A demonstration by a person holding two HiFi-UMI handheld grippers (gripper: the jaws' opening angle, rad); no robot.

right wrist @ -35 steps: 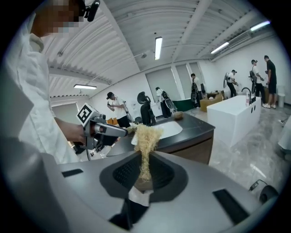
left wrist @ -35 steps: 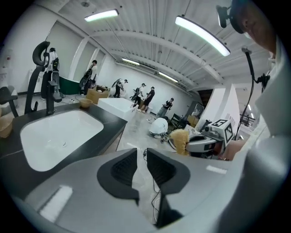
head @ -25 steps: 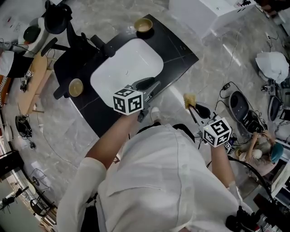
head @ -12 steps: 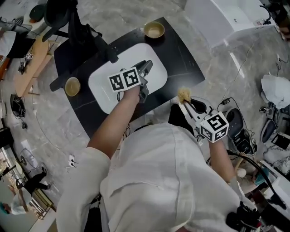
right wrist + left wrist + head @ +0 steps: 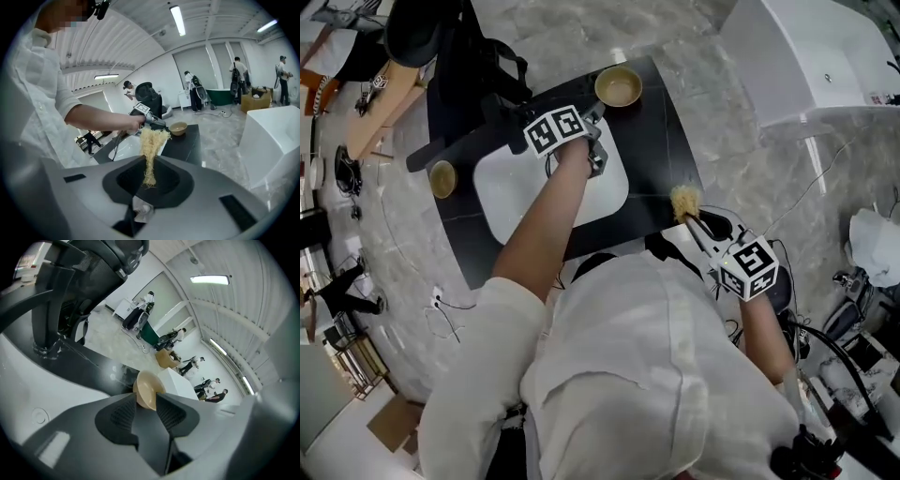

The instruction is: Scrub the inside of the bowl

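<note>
A tan bowl [image 5: 619, 87] stands upright at the far edge of the black counter [image 5: 666, 141], beyond the white sink [image 5: 516, 192]. My left gripper [image 5: 597, 116] reaches over the sink's far corner; its jaws are open and point at the bowl [image 5: 146, 389], which shows in the gap just past the tips. My right gripper [image 5: 698, 223] hangs off the counter's near right corner, shut on a yellow fibrous scrubber [image 5: 683, 200]. In the right gripper view the scrubber [image 5: 151, 140] sticks up from the jaws, with the bowl [image 5: 178, 127] far ahead.
A second small bowl [image 5: 442, 178] sits at the counter's left end. A black stand or chair [image 5: 450, 56] rises behind the counter. A white tub [image 5: 825, 56] stands at the upper right. Cables and gear lie on the marble floor [image 5: 825, 234] at the right.
My left gripper has moved from the sink's near side across it to the far corner, close to the bowl. The right gripper still grips the scrubber near the counter's corner.
</note>
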